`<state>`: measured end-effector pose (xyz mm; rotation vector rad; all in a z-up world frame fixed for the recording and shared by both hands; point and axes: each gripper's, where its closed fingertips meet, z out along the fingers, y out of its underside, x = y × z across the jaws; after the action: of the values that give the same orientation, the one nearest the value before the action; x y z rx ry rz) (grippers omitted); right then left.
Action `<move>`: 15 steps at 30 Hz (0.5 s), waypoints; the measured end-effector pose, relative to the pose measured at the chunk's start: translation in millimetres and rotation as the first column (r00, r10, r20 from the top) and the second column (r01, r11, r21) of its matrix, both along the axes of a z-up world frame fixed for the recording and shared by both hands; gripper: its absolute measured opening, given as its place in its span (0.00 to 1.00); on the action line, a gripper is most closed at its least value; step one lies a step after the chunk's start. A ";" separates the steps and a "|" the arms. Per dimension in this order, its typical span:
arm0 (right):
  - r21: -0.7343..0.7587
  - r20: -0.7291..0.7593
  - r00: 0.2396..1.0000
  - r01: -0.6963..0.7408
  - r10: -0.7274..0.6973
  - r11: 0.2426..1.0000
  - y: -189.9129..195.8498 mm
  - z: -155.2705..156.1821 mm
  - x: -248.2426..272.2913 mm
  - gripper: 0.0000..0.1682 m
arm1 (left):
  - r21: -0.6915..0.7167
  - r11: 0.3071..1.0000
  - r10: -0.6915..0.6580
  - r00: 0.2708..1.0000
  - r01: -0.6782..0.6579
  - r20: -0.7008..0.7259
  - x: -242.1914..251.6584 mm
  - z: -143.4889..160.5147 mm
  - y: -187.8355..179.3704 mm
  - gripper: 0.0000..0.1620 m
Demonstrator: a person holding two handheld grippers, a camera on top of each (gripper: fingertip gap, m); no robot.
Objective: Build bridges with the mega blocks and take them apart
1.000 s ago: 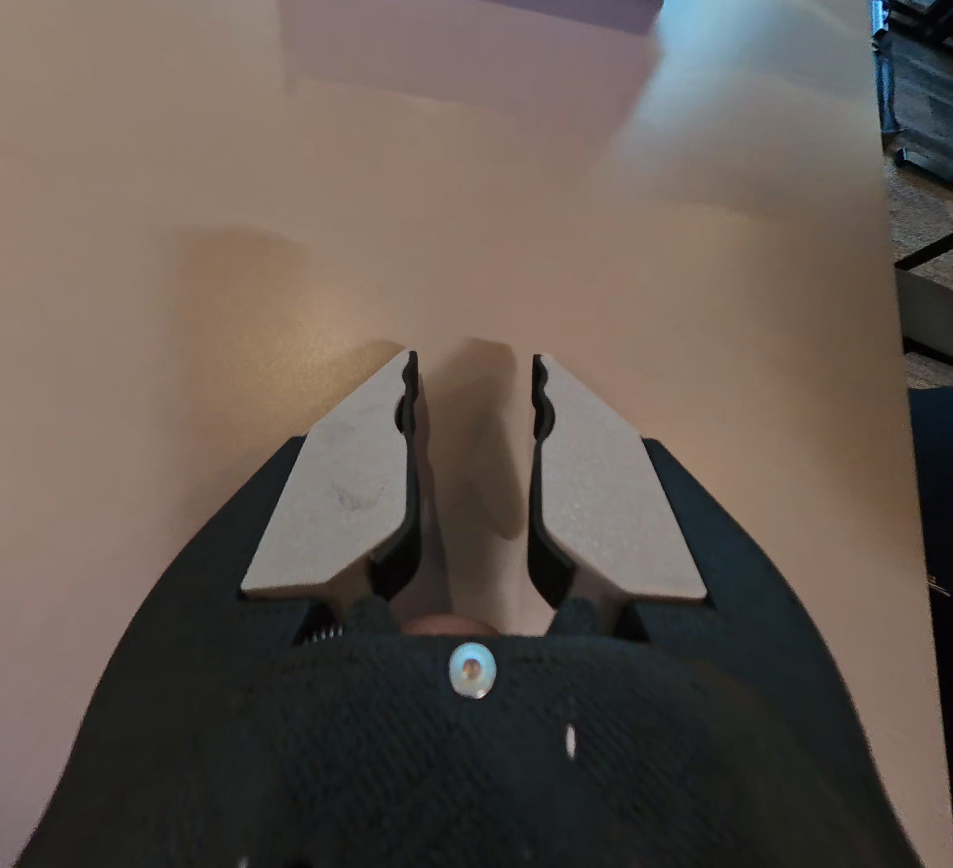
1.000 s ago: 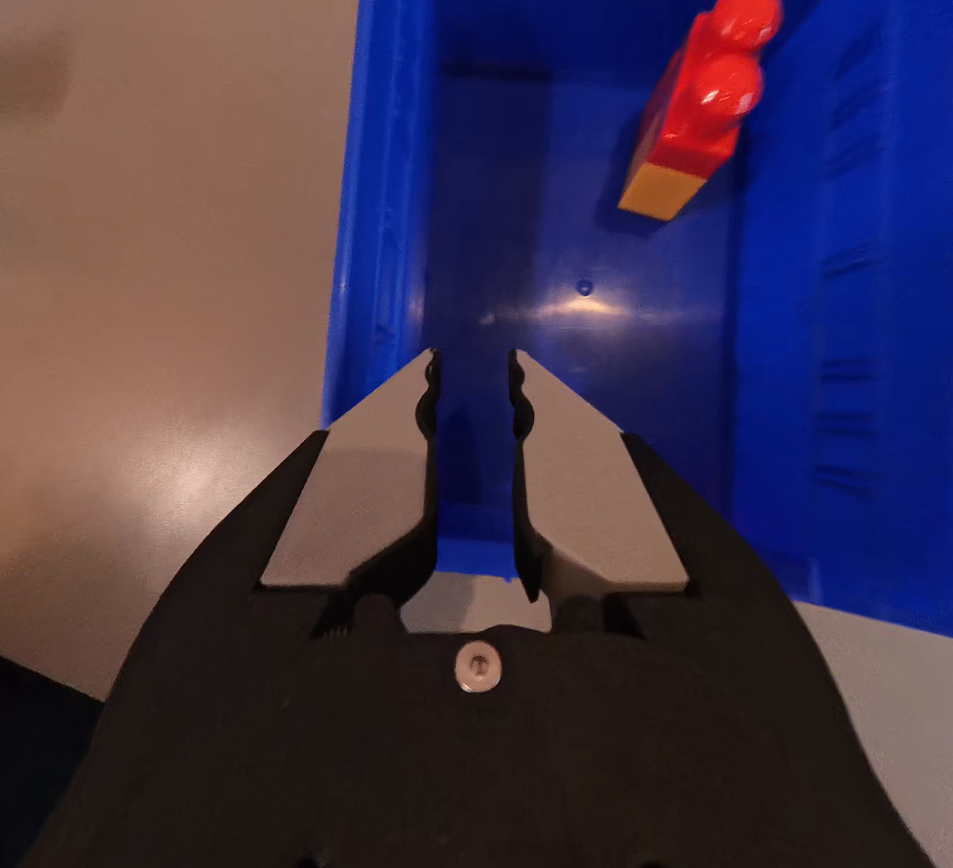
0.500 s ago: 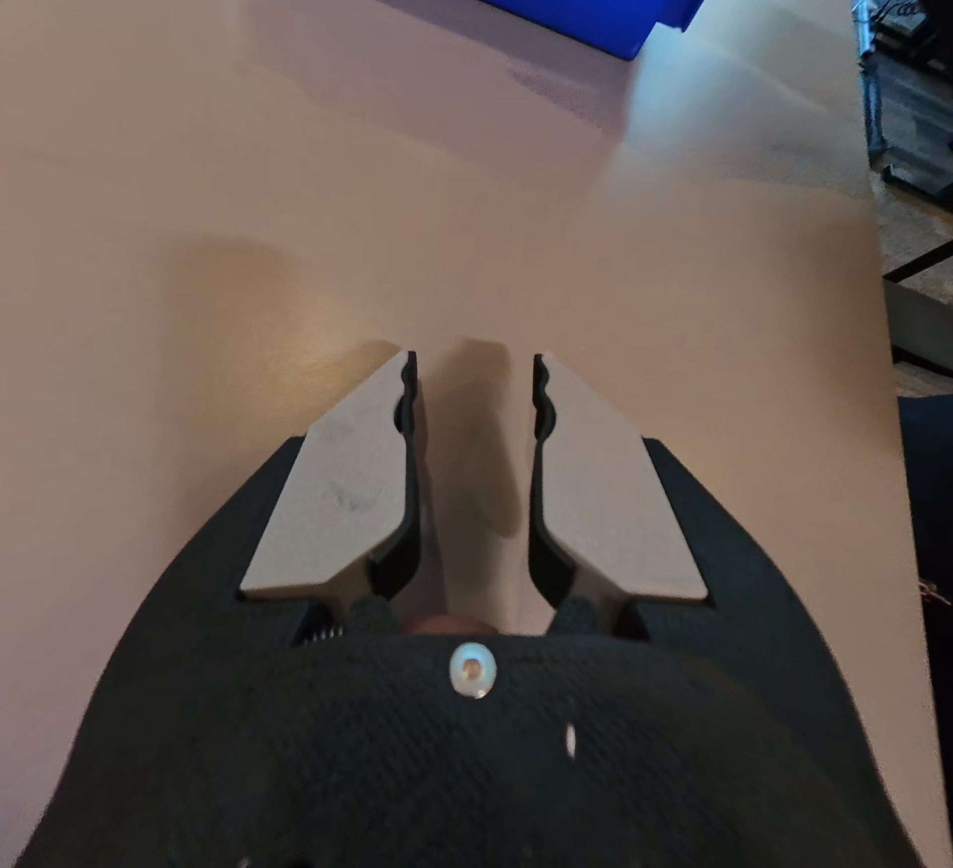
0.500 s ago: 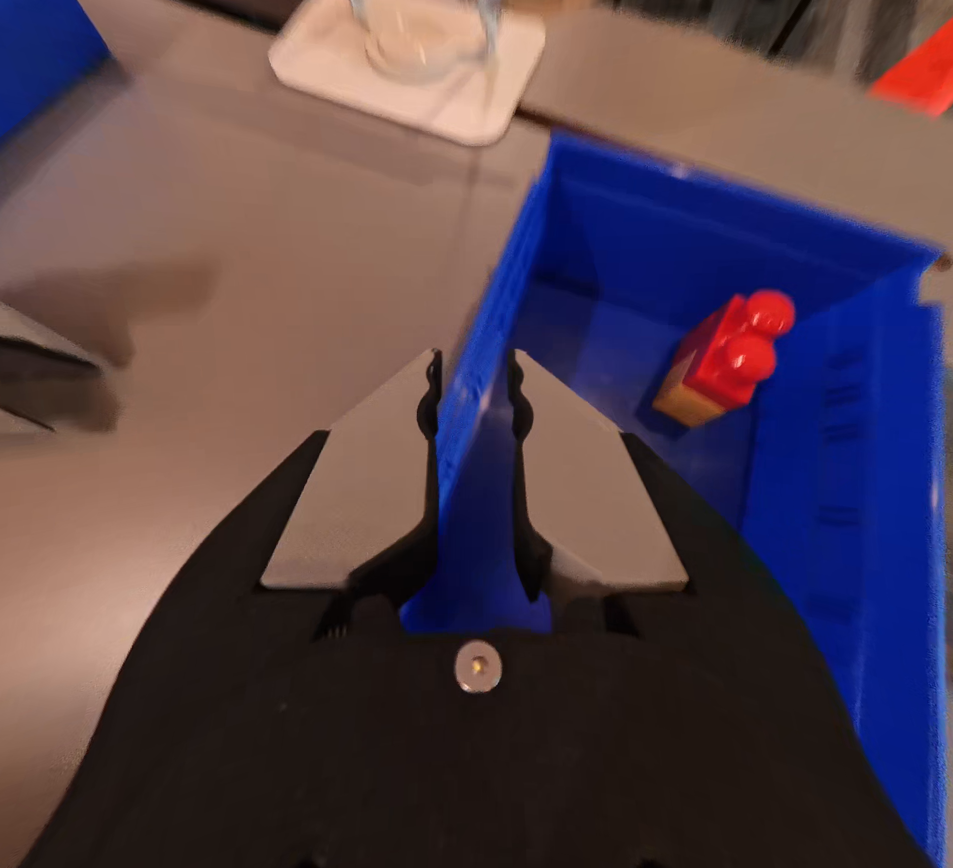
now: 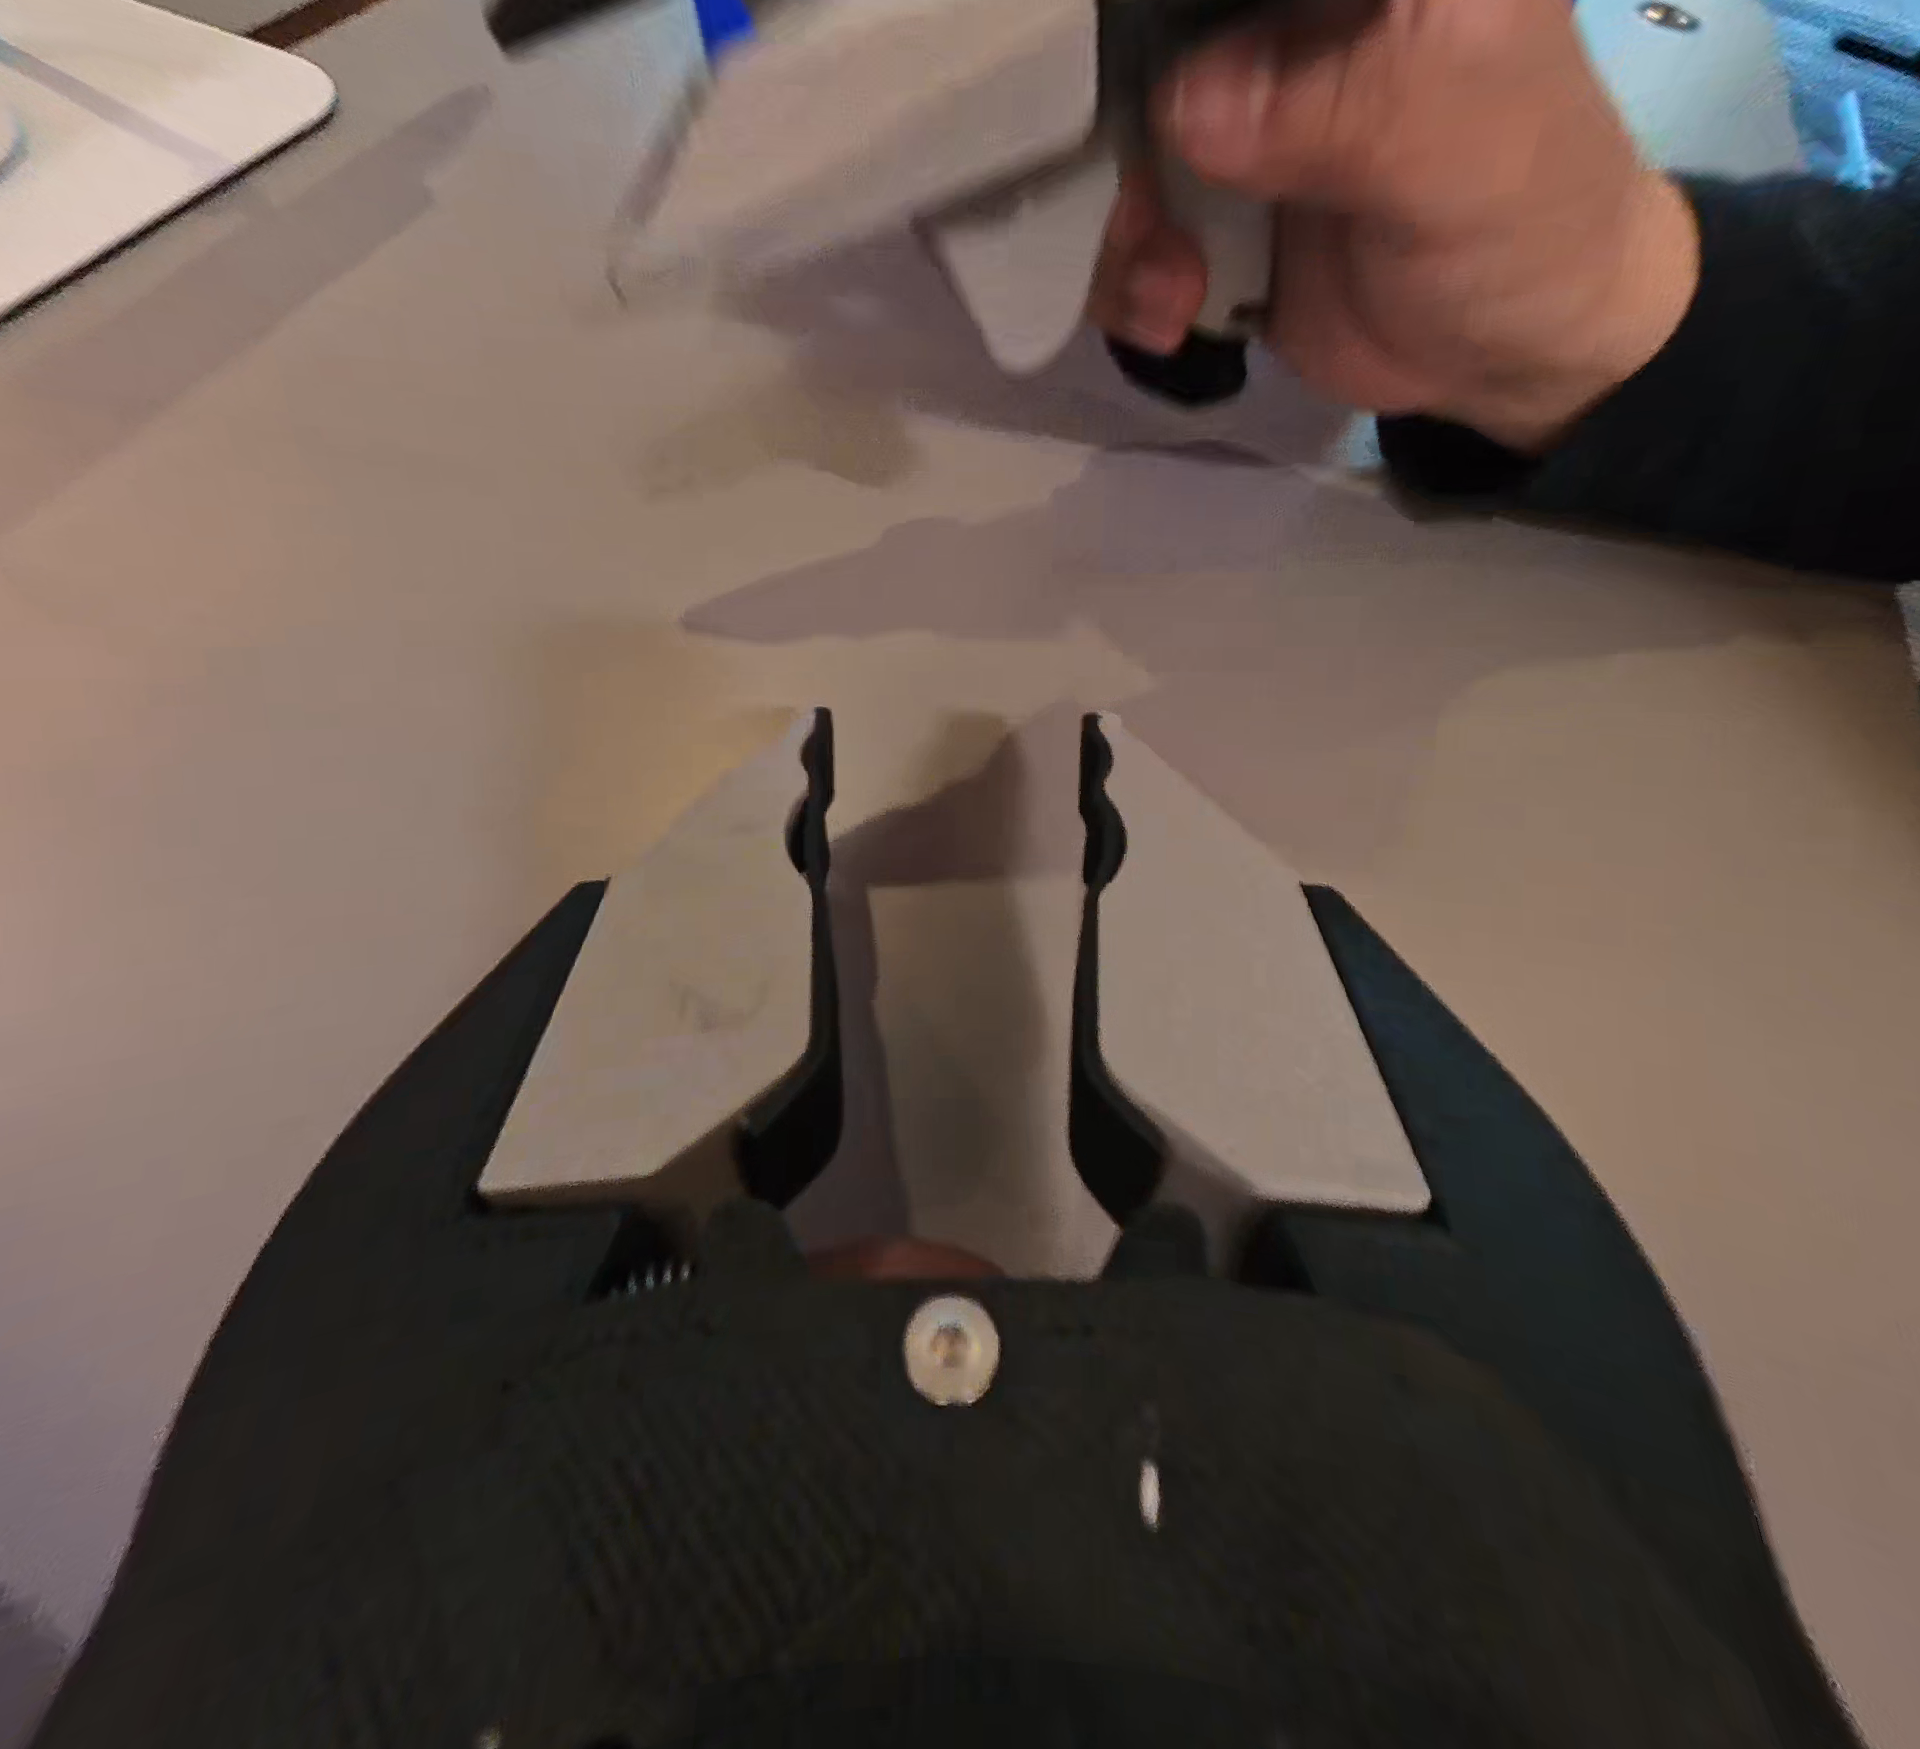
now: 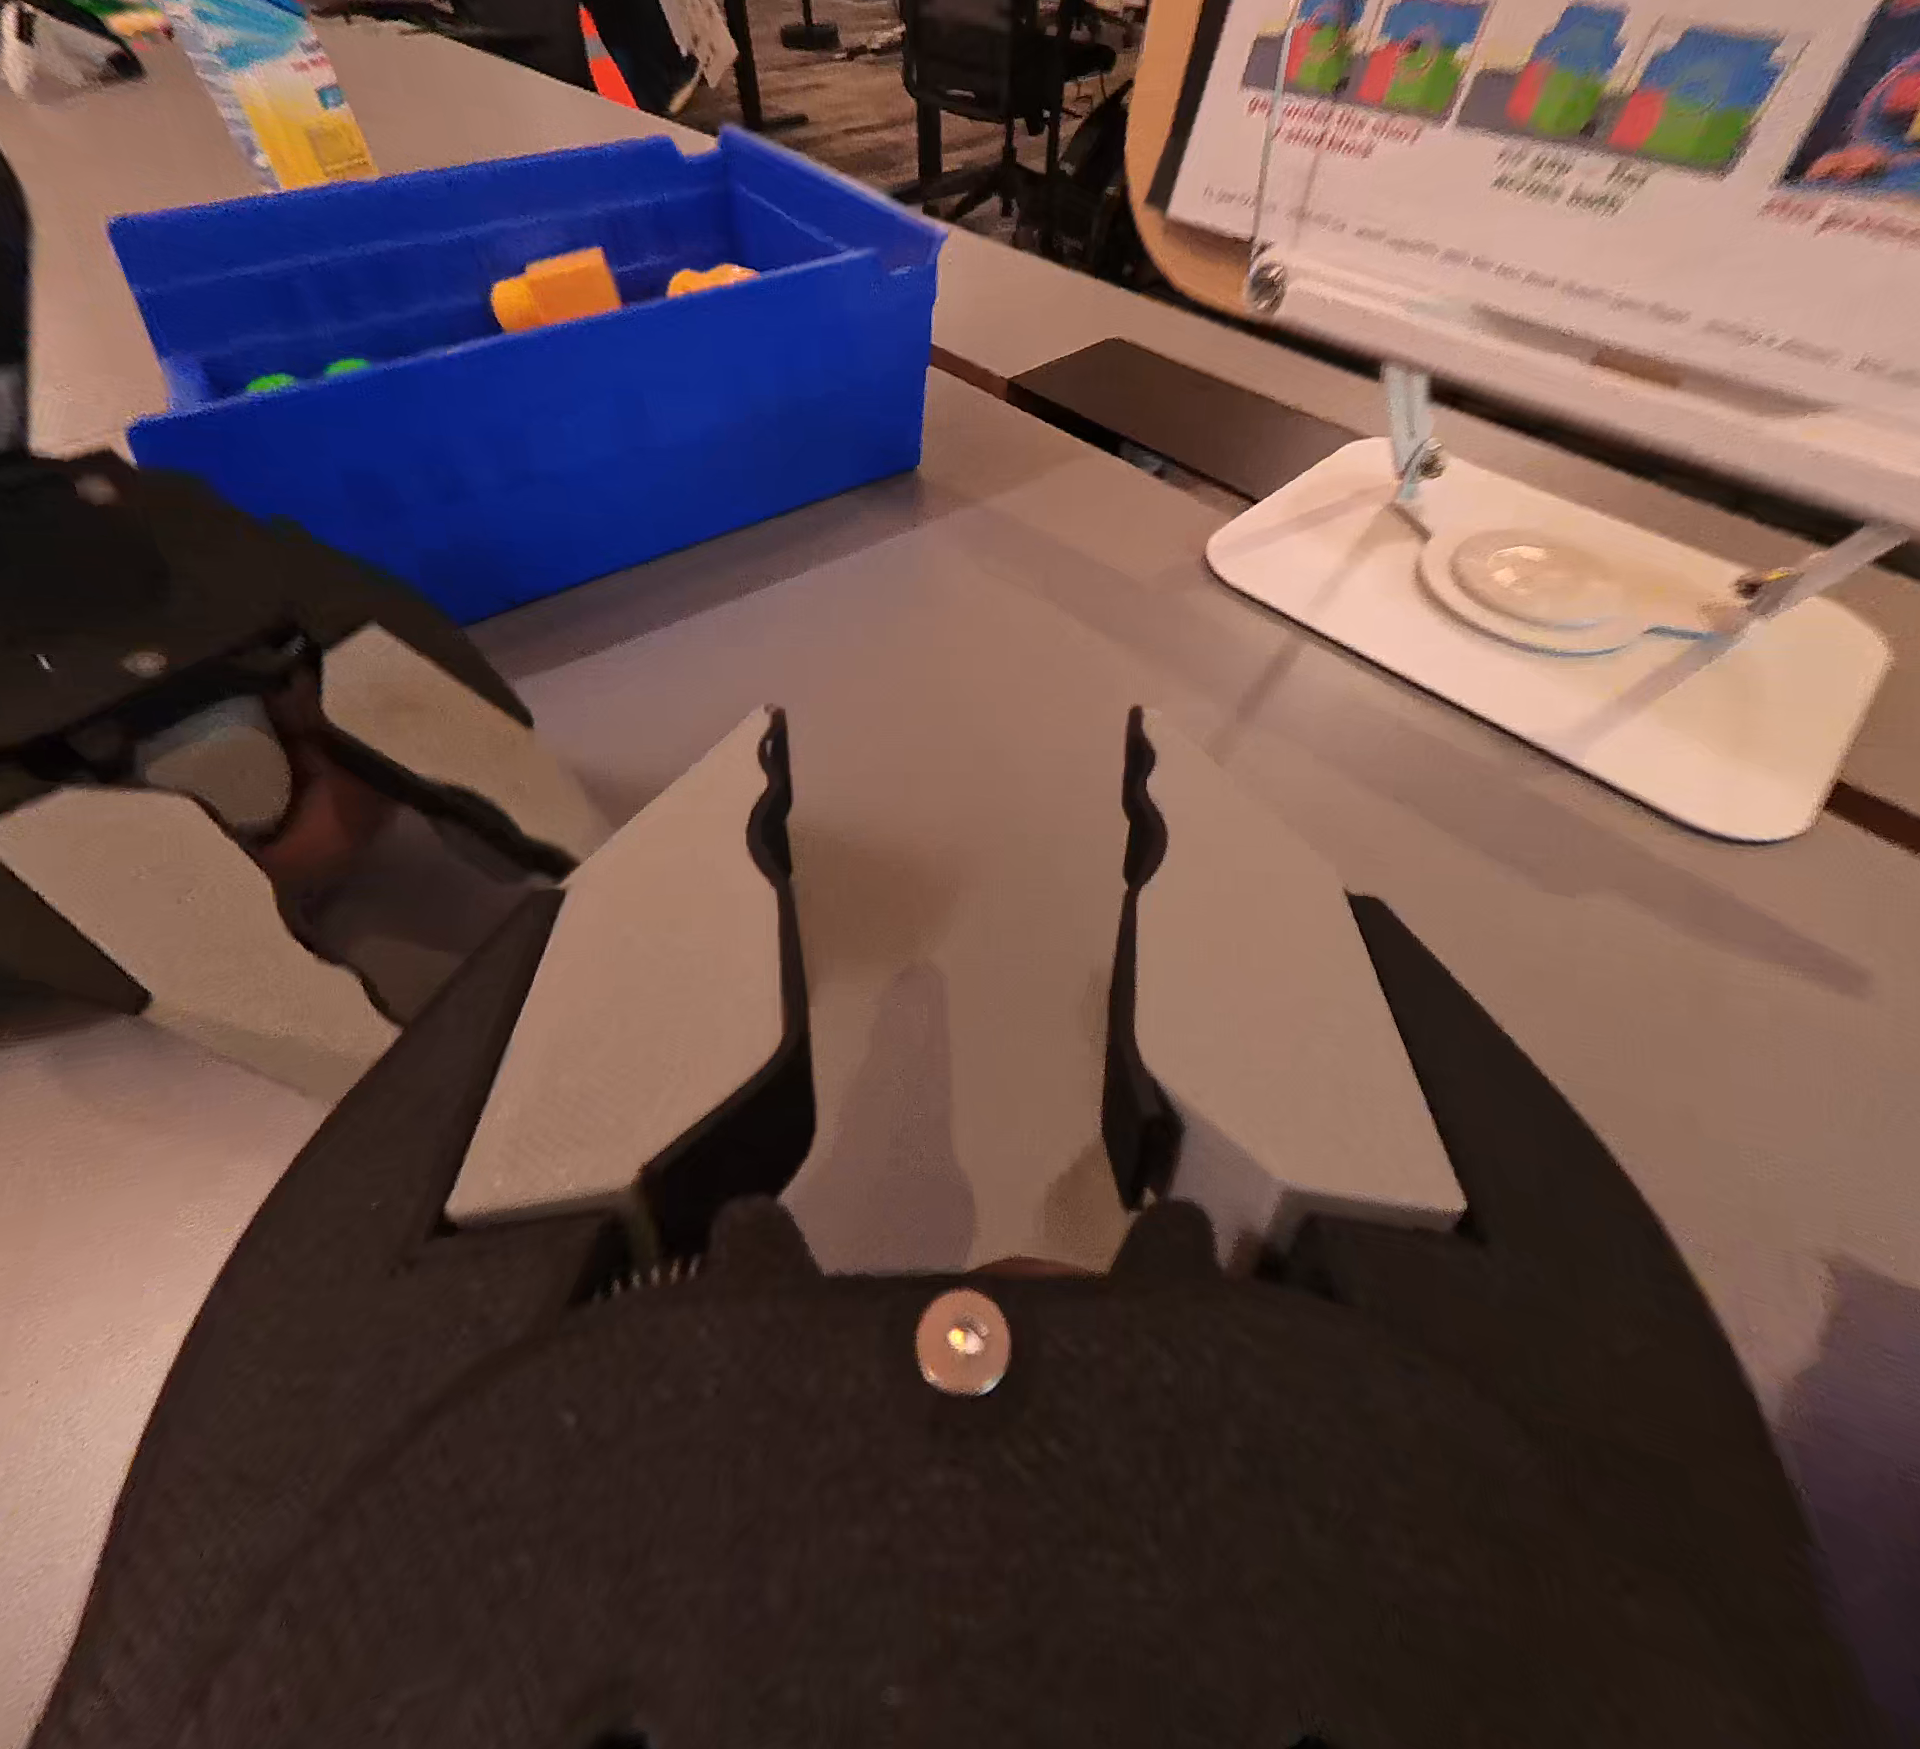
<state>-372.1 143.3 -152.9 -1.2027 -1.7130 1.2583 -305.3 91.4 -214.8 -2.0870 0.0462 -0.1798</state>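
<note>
My left gripper shows a coarse, ribbed matt black printed-plastic body, with matt pale grey finger plates carrying faint scuffs, and one shiny metal screw at centre. My right gripper has the same grainy black shell and finely textured grey plates. The grey tabletop reads smooth with a soft satin sheen. The blue plastic bin looks moulded and semi-gloss, with smooth orange plastic blocks inside. The white stand base is smooth, carrying a clear glossy disc.
</note>
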 end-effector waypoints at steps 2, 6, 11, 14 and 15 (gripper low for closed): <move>0.045 0.018 1.000 0.004 -0.005 0.999 1.2 -17.4 0.4 0.39 | 0.017 0.999 0.032 0.999 -0.032 -0.010 -4.9 2.3 1.4 0.28; 0.001 0.007 1.000 0.013 -0.013 1.000 2.0 -21.9 3.6 0.42 | 0.044 0.994 0.105 0.994 -0.104 -0.024 -13.7 6.3 4.4 0.30; -0.116 -0.076 0.997 -0.030 0.021 0.993 -5.1 -9.5 7.2 0.48 | 0.083 0.986 0.145 0.989 -0.145 0.008 -11.2 15.4 7.8 0.30; -0.118 -0.064 0.997 -0.061 0.054 0.991 -9.5 -12.3 8.3 0.48 | 0.118 0.985 0.132 0.991 -0.126 -0.039 -3.6 23.7 10.2 0.30; -0.118 -0.051 0.997 -0.061 0.055 0.991 -9.3 -15.1 7.5 0.48 | 0.126 0.986 0.119 0.991 -0.111 -0.061 0.8 26.7 11.4 0.30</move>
<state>-364.6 133.9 -168.0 -1.1882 -1.6690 1.4310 -304.4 102.8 -188.1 -1.9672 -0.0216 -0.0343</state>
